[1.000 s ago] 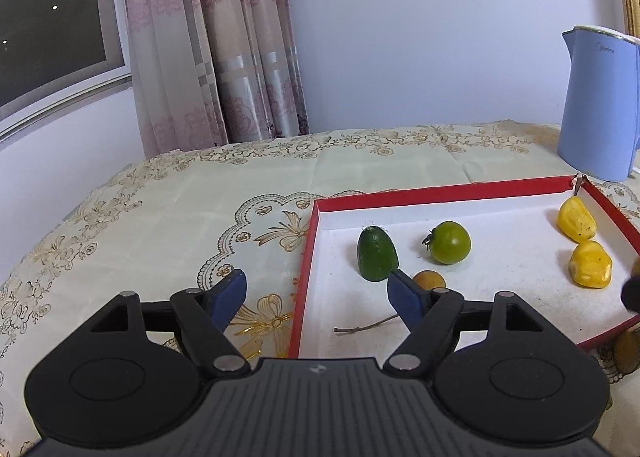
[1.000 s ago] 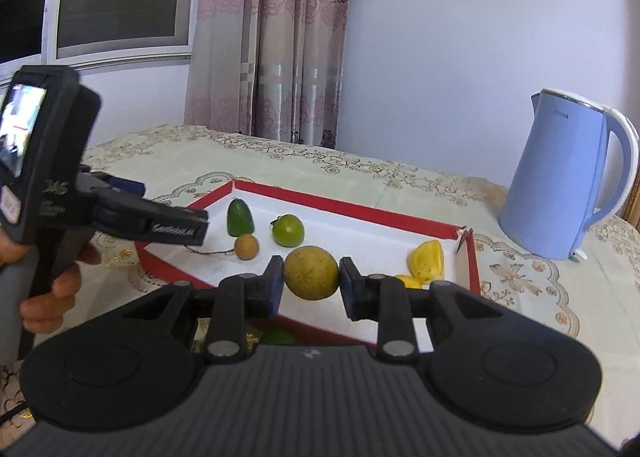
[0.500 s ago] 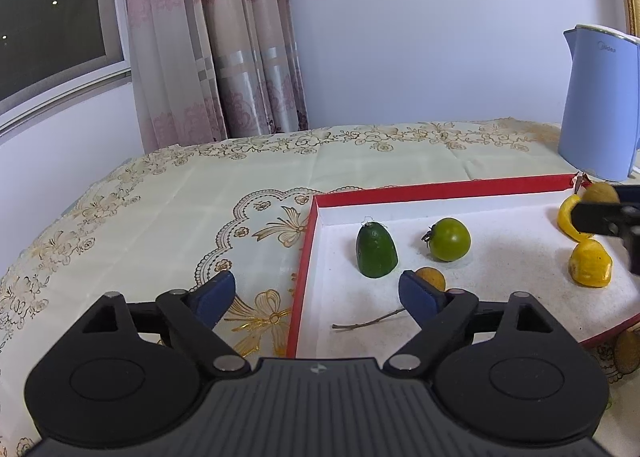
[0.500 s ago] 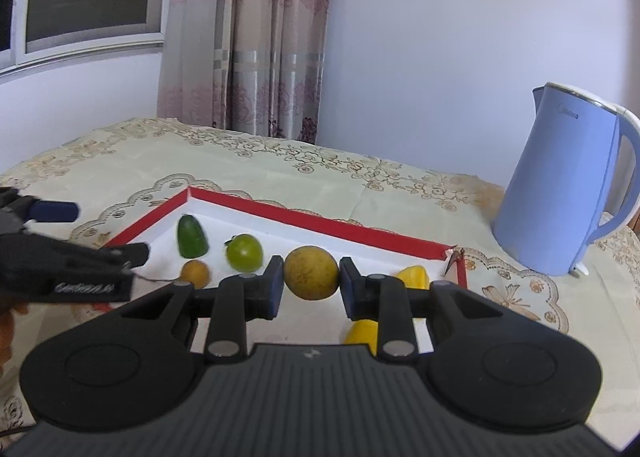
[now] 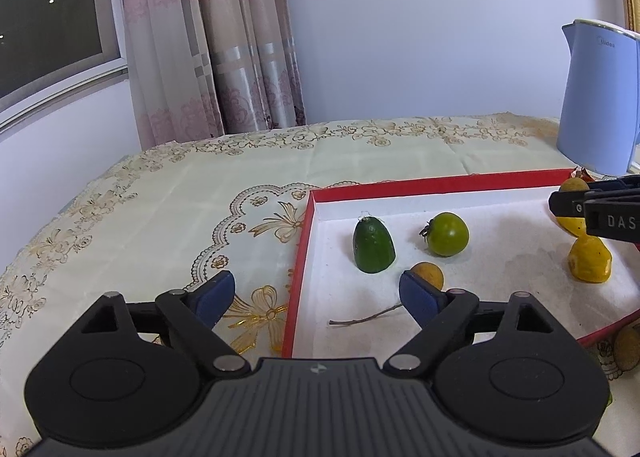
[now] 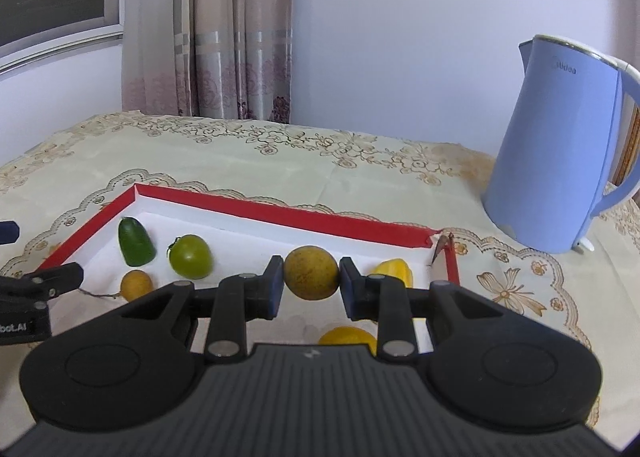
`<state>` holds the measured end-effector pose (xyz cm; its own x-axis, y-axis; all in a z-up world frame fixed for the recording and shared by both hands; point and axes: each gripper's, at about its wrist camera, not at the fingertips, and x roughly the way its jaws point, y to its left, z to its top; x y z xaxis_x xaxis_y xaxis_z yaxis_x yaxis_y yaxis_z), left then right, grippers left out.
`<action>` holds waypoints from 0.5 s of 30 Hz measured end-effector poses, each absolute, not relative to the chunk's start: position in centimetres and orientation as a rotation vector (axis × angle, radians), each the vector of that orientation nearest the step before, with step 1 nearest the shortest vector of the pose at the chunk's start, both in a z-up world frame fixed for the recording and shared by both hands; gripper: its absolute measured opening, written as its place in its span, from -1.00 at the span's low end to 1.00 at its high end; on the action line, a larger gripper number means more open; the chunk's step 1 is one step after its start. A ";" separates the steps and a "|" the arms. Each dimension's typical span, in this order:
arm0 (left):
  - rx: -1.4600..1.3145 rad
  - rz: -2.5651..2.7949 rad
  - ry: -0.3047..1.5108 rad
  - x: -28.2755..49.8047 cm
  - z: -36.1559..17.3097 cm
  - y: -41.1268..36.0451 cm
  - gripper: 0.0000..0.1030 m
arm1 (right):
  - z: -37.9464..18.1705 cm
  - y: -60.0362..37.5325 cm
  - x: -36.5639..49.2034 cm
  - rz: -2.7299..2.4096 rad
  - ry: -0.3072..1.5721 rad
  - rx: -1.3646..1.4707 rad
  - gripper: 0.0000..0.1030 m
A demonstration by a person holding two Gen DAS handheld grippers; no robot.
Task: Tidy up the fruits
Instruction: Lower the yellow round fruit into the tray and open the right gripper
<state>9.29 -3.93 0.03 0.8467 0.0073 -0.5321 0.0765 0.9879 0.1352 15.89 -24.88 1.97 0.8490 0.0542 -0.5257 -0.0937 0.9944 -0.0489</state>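
Note:
My right gripper [image 6: 311, 277] is shut on a round yellow-brown fruit [image 6: 311, 272], held over the right part of the red-rimmed white tray [image 6: 280, 213]. In the left wrist view that fruit [image 5: 573, 185] shows at the right edge, above two yellow fruits [image 5: 590, 261]. My left gripper [image 5: 316, 297] stands open over the tray's near left rim [image 5: 298, 277] with nothing between its pads. In the tray lie a dark green fruit [image 5: 374, 245], a green tomato [image 5: 447, 234] and a small orange fruit [image 5: 431, 274].
A blue kettle [image 6: 560, 145] stands on the tablecloth just behind the tray's right corner. A thin twig [image 5: 366, 317] lies in the tray near my left gripper. Another fruit [image 5: 628, 349] rests on the cloth outside the tray's near right rim.
My left jaws have spread wider. The right gripper has carried its fruit to the right over the tray, toward the yellow fruits.

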 end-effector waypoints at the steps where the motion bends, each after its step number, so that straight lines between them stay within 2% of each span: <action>1: 0.152 -0.037 0.561 9.3 0.0 -3.9 0.74 | 2.0 -24.8 16.0 0.079 0.553 -0.075 -0.46; 15: 0.135 -0.038 0.577 9.7 -0.1 -3.5 0.75 | 1.5 -24.1 17.9 0.057 0.600 -0.089 -0.46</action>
